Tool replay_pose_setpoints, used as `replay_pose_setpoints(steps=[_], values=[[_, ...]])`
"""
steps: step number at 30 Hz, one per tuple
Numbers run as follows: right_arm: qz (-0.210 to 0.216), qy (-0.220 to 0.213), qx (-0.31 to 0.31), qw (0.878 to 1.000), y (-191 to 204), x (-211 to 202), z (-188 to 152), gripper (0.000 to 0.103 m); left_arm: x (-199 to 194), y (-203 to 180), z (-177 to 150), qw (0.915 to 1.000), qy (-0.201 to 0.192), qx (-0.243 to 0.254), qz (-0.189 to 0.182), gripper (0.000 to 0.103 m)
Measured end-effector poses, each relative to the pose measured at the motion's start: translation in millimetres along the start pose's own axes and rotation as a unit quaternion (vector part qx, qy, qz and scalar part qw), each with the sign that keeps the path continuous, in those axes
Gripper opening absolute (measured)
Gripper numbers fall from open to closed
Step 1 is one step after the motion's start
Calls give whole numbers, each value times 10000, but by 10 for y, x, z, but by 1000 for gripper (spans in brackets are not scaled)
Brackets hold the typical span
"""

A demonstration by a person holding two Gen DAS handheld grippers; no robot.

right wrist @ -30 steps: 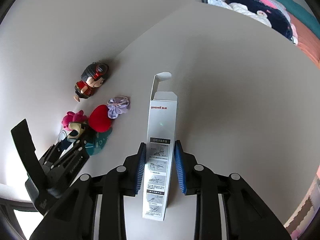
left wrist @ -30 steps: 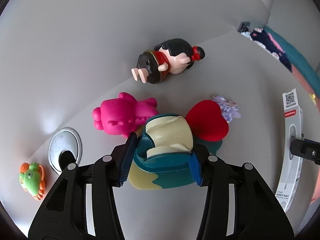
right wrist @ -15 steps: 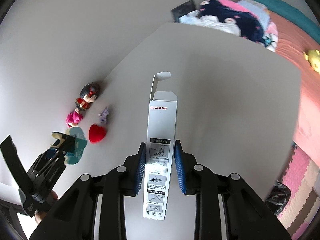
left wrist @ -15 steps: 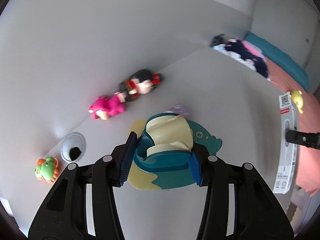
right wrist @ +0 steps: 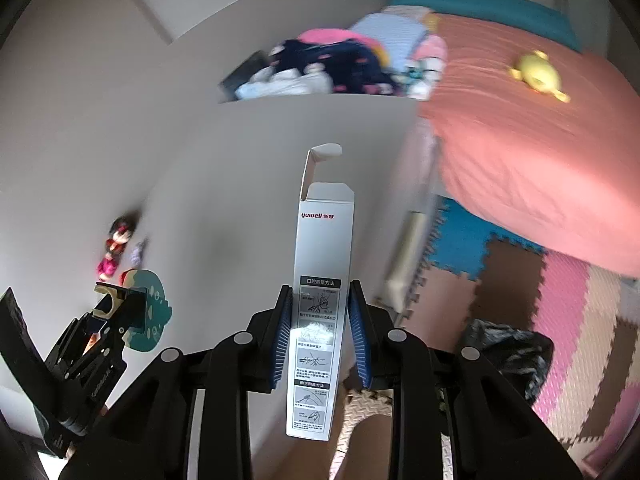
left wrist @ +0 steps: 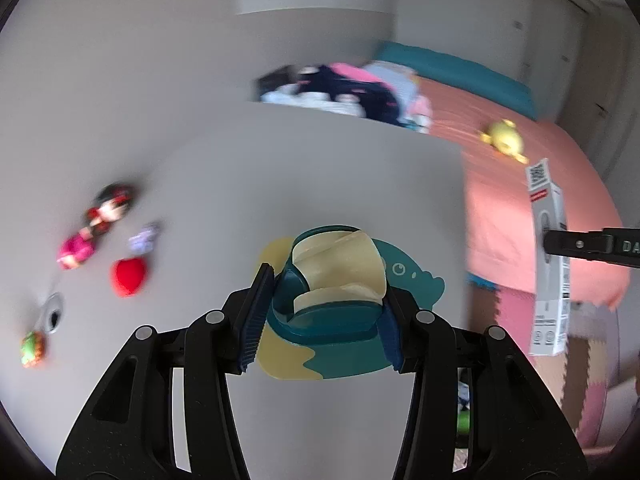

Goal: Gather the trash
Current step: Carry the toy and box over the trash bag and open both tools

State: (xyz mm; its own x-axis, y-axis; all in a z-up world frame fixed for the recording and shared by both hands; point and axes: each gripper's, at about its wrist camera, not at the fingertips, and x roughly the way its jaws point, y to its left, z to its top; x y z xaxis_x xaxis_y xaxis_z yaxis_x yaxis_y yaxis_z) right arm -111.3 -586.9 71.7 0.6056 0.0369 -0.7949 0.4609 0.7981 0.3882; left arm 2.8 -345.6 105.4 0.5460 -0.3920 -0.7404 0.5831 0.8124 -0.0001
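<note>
- Two handheld grippers show, each clamped on one piece of trash and held above a pale grey tabletop (left wrist: 312, 168).
- The left gripper (left wrist: 322, 312) has its two blue pads pressed on the sides of a teal fish-shaped tape holder (left wrist: 408, 280), which carries one roll of cream tape (left wrist: 340, 260). In the right wrist view the same holder sits low at the left edge.
- The right gripper (right wrist: 320, 324) has its jaws set narrow and grips one long white carton (right wrist: 320, 280), printed "yuwell" in red with instruction drawings. Its top flap stands open. In the left wrist view the carton hangs at the far right.
- Five small items lie on the tabletop at the left, all blurred: one dark-haired doll (left wrist: 108, 208), one pink toy (left wrist: 76, 252) touching the doll, one lilac flower (left wrist: 144, 236), one red heart (left wrist: 128, 276) and one green and orange toy (left wrist: 32, 348).
- One round metal cable hole (left wrist: 52, 312) sits between the heart and the green toy.
- Beyond the tabletop is one bed (right wrist: 540, 148) with a coral cover, one yellow plush toy (right wrist: 536, 72) on it, and one heap of clothes (right wrist: 340, 60).
- The floor has foam puzzle mats (right wrist: 580, 312) in pink, beige, brown and blue.
- One black trash bag (right wrist: 508, 352) sits on the mats, just right of the right gripper.
</note>
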Motion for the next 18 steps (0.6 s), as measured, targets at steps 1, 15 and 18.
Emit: replay_pose_setpoints(steps=[1, 15, 18], values=[[-46, -25, 89, 9999, -141, -46, -23, 30, 10, -180, 2, 9999, 2, 113, -122, 48], [-831, -326, 1295, 9876, -1944, -636, -586, 30, 235, -2361, -329, 9754, 401, 1525, -1538, 48], [-1038, -334, 1454, 9833, -2234, -700, -733, 30, 270, -2701, -466, 9667, 512, 1800, -1744, 48]])
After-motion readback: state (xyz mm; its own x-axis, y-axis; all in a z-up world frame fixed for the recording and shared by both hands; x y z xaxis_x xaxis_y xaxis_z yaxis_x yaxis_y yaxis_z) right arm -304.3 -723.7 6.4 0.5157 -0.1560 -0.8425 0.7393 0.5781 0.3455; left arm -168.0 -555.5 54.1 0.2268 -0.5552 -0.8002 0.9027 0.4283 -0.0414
